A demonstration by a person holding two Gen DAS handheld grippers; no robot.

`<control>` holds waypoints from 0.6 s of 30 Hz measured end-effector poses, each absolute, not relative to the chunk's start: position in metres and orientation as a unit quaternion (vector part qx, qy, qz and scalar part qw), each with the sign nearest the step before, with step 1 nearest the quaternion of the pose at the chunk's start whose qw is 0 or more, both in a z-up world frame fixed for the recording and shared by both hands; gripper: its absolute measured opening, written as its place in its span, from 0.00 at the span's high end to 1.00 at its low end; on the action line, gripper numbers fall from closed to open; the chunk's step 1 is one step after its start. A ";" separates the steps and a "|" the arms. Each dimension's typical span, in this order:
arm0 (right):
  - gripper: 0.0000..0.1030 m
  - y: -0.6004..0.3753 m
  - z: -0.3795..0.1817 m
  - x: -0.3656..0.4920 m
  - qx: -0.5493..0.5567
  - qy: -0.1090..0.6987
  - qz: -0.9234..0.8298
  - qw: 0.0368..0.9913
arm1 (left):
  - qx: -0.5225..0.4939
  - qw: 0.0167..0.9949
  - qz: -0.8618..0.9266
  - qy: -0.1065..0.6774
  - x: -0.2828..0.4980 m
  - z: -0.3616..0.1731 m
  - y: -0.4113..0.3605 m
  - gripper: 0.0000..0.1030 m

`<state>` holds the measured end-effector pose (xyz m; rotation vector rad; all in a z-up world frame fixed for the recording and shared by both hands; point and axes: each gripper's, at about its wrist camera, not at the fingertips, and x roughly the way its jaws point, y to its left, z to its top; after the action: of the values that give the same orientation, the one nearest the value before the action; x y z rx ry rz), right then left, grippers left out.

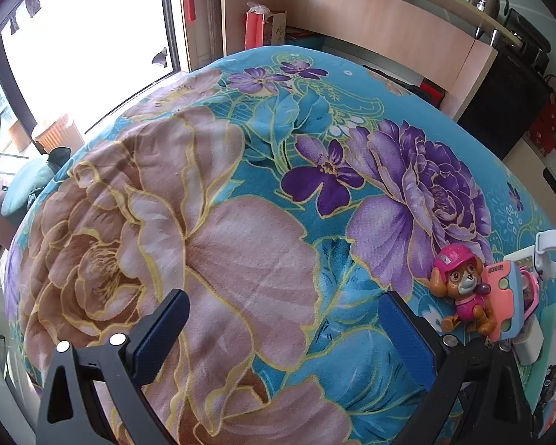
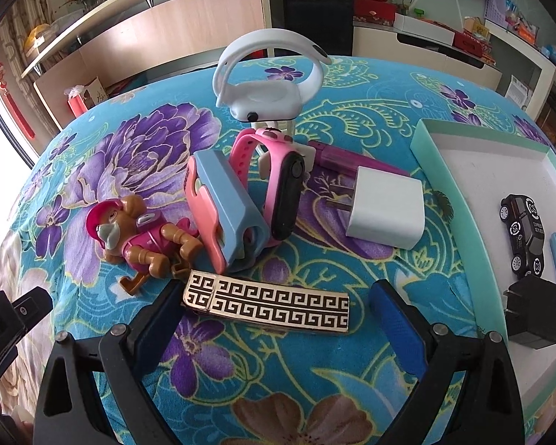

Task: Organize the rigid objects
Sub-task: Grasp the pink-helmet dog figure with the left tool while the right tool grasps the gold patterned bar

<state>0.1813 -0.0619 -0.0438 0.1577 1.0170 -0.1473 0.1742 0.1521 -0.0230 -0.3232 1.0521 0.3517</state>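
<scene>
In the right wrist view my right gripper (image 2: 278, 315) is open, its jaws on either side of a gold key-pattern bar (image 2: 267, 306) lying on the floral blanket. Behind it lie a toy dog in a pink helmet (image 2: 144, 237), a pink-and-blue case (image 2: 222, 211), a pink watch (image 2: 278, 185), a white watch (image 2: 270, 78), a purple tube (image 2: 344, 159) and a white charger (image 2: 387, 209). A mint-rimmed tray (image 2: 459, 200) at right holds a black toy car (image 2: 524, 237) and a black charger (image 2: 533, 313). My left gripper (image 1: 285, 330) is open and empty; the toy dog (image 1: 463, 289) lies to its right.
The blanket (image 1: 222, 241) covers a raised surface. A wooden shelf unit (image 1: 370, 22) and a black cabinet (image 1: 507, 104) stand behind it, a bright window (image 1: 92, 37) at left. The left gripper's body (image 2: 7, 319) shows at the right wrist view's left edge.
</scene>
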 end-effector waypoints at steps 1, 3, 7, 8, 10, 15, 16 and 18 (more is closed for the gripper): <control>0.06 -0.063 -0.043 0.180 0.075 0.486 -0.070 0.868 | -0.152 0.838 0.165 0.497 0.174 -0.023 0.151 0.00; 0.11 -0.065 -0.042 0.176 0.076 0.485 -0.070 0.868 | -0.151 0.839 0.161 0.496 0.175 -0.022 0.149 0.00; 0.19 -0.072 -0.040 0.172 0.081 0.487 -0.067 0.867 | -0.144 0.842 0.152 0.497 0.177 -0.021 0.142 0.00; 0.19 -0.075 -0.039 0.171 0.084 0.487 -0.063 0.867 | -0.142 0.843 0.149 0.496 0.177 -0.020 0.140 0.00; 0.19 -0.078 -0.038 0.170 0.091 0.488 -0.055 0.866 | -0.142 0.845 0.143 0.495 0.178 -0.019 0.137 0.00; 0.19 -0.088 -0.032 0.169 0.106 0.493 -0.051 0.862 | -0.140 0.849 0.118 0.496 0.183 -0.020 0.127 0.00; 0.19 -0.089 -0.031 0.169 0.107 0.493 -0.050 0.862 | -0.137 0.849 0.113 0.497 0.184 -0.020 0.124 0.00; 0.19 -0.093 -0.027 0.169 0.106 0.491 -0.049 0.864 | -0.135 0.850 0.101 0.498 0.186 -0.019 0.119 0.00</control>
<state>0.1692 -0.0927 -0.0265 0.2213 1.0284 -0.1027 0.1857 0.1187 -0.0193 -0.2851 1.0493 0.2122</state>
